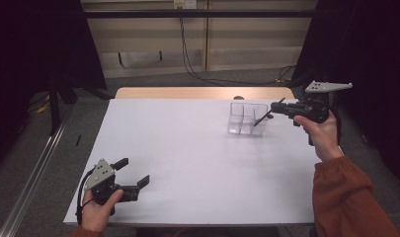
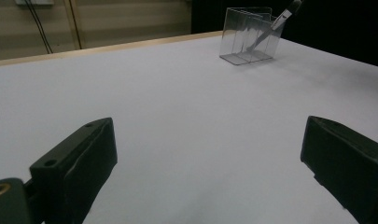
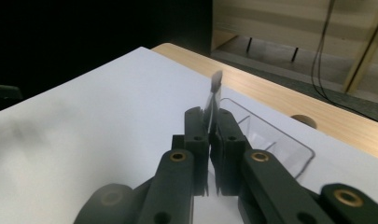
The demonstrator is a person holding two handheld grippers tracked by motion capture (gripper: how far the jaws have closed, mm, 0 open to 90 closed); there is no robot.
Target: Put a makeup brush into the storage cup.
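Clear plastic divided organizer (image 1: 247, 119) stands at the far right of the white bench (image 1: 187, 163). Right hand-held gripper (image 1: 275, 107) pinches a thin dark-tipped tool (image 1: 260, 119), its long axis slanting down into the organizer's right compartment. Left hand-held gripper (image 1: 133, 174) rests spread at the near left corner, well apart.

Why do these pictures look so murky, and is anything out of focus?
High view: dim room, dark edges, table brightest. Left gripper view: near jaws soft, clear box fairly sharp. Right gripper view: left side smeared, and the thin tool blurred at its tip.
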